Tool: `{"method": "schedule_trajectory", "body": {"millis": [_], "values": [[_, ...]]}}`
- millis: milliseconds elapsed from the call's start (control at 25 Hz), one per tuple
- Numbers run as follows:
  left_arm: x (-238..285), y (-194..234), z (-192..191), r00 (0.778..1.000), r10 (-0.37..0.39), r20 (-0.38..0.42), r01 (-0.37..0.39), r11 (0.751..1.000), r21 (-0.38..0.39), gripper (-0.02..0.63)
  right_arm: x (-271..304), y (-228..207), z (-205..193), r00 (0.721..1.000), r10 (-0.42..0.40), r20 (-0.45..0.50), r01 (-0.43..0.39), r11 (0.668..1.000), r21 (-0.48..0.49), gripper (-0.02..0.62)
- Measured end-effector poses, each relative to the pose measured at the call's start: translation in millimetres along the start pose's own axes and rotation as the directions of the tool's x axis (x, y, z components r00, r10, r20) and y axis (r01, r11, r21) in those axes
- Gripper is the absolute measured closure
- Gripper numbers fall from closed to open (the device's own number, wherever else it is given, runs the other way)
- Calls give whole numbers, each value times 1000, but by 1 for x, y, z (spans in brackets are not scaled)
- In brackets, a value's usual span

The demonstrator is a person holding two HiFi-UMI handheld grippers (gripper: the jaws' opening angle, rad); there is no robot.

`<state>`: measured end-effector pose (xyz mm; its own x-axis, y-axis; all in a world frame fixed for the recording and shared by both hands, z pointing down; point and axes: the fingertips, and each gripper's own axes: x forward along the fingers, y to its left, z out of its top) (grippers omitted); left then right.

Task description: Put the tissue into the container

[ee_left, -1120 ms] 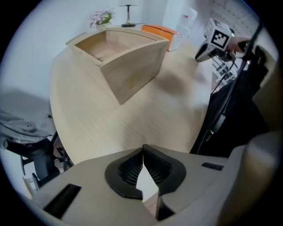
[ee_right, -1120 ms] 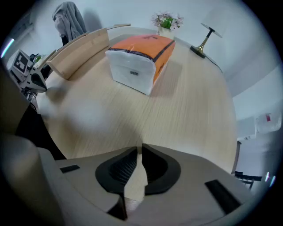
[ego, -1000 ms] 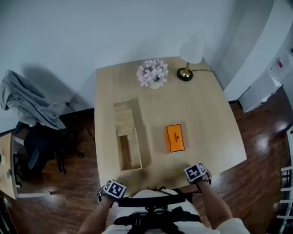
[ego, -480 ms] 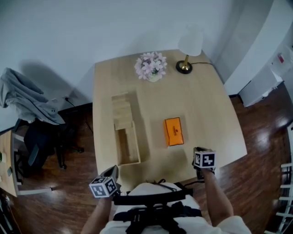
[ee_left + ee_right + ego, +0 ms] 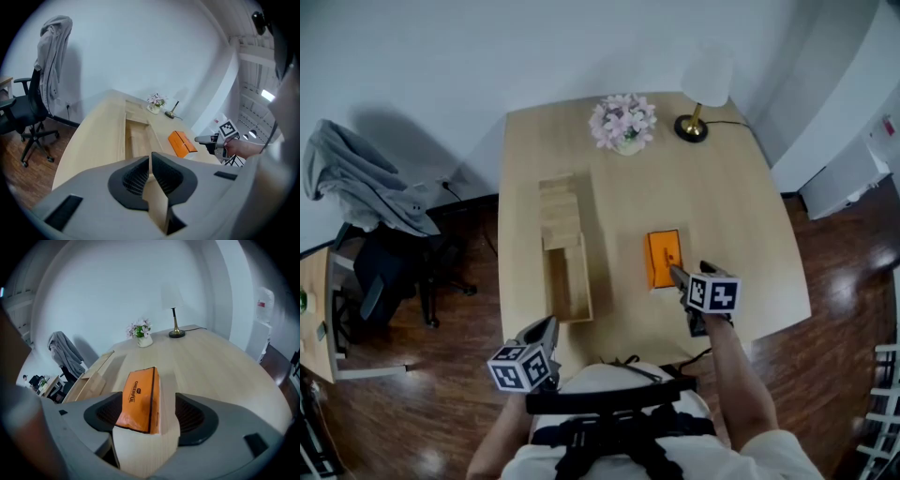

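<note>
An orange tissue pack (image 5: 664,259) lies flat on the light wooden table (image 5: 722,216), right of a long open wooden container (image 5: 567,286). My right gripper (image 5: 678,277) hovers at the pack's near end. In the right gripper view its jaws have just been opening, and the pack (image 5: 139,397) lies between the pads without being pressed by them. My left gripper (image 5: 546,330) hangs over the table's near left corner, shut and empty. From the left gripper view (image 5: 150,161) the container (image 5: 137,136), the pack (image 5: 182,143) and the right gripper (image 5: 206,139) lie ahead.
A pot of pink flowers (image 5: 623,124) and a brass lamp with a white shade (image 5: 698,94) stand at the table's far edge. An office chair draped with a grey garment (image 5: 366,197) stands on the dark wood floor to the left.
Both grippers have risen from the table's near edge. The right one moved forward to the tissue pack and its jaws opened. The left one lifted and turned at the near left corner.
</note>
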<state>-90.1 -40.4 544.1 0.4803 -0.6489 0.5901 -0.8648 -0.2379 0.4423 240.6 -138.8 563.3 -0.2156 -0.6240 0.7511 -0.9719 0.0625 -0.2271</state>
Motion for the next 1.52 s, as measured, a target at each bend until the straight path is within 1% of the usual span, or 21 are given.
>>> {"method": "schedule_trajectory", "body": {"millis": [80,200,240,480,640,840,1080,1200,1280,1320,1360,1400,1440,1480,1520], "values": [[1,-7,3,1000,-22,5,22,1000,10,568,7,6,10,1000,8,10,-8,1000,-6,226],[-1,-14,0,999,-42,-5,42,999,26,520,18,12,14,1000,-10,0,10,999,-36,159],[-2,-16,-1,999,-50,-8,50,998,31,512,21,13,15,1000,-17,-6,16,999,-44,142],[-5,-25,-2,996,-87,2,87,995,47,512,37,24,19,999,-18,-44,16,999,-46,109],[-5,-24,-1,996,-89,-1,89,995,51,512,46,33,19,997,-7,-73,3,999,-48,104],[-6,-24,-2,996,-90,-6,90,995,50,512,60,27,8,990,-63,-129,52,995,-90,104],[-10,-23,-4,996,-91,-11,92,994,51,512,67,37,1,986,-32,-162,18,996,-86,104],[-11,-21,-5,996,-84,-10,84,995,48,512,64,17,-5,971,-137,-196,112,985,-130,104],[-11,-19,-6,997,-83,-8,83,995,49,512,73,27,-8,977,-80,-199,60,993,-105,104],[-12,-18,-7,997,-81,-7,82,996,47,512,75,24,-8,977,-89,-195,69,992,-109,104],[-12,-18,-6,997,-80,-6,80,996,44,512,75,15,-8,972,-133,-193,110,986,-125,104],[-13,-18,-7,997,-78,-6,78,996,42,512,75,10,-8,968,-156,-194,132,983,-130,104],[-13,-18,-8,997,-76,-6,76,996,42,512,78,15,-10,972,-125,-199,105,989,-107,104],[-13,-16,-9,997,-74,-5,74,996,43,512,82,23,-13,976,-77,-204,63,995,-75,104],[-14,-15,-11,997,-72,-5,72,996,43,512,85,27,-15,977,-50,-208,40,998,-54,104]]}}
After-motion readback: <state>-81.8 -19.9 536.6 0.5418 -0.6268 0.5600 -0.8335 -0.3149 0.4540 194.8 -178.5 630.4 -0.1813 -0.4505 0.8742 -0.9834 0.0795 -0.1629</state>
